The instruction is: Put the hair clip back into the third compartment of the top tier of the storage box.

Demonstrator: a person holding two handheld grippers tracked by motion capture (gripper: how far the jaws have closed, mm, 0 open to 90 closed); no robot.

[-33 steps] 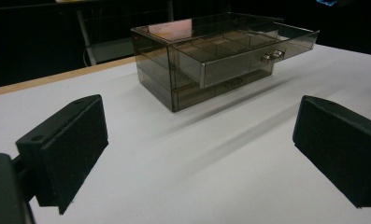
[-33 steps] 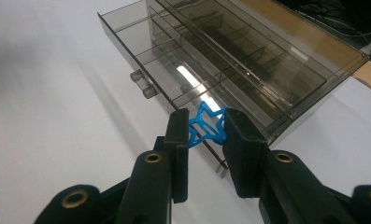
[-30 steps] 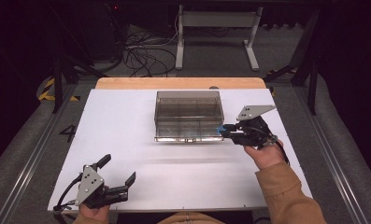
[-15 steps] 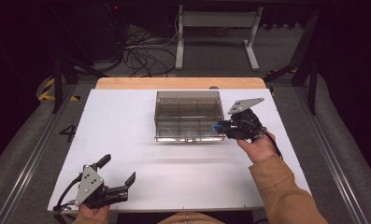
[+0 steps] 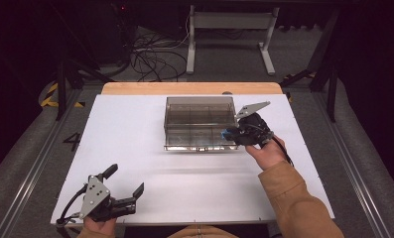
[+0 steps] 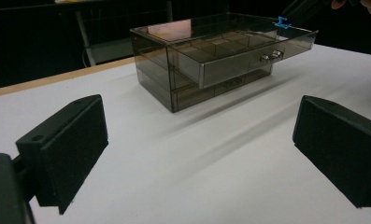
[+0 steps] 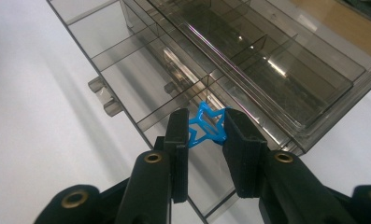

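This looks like a lab or recording studio set up for test work. A plain white worktop [image 5: 135, 148] on a wooden board stands in a dark, black-walled room with grey carpet. Behind the worktop, loose cables [image 5: 155, 57] lie tangled on the floor beside a grey metal desk frame [image 5: 229, 29]; to its left, yellow-and-black hazard tape [image 5: 50, 94] marks the floor.
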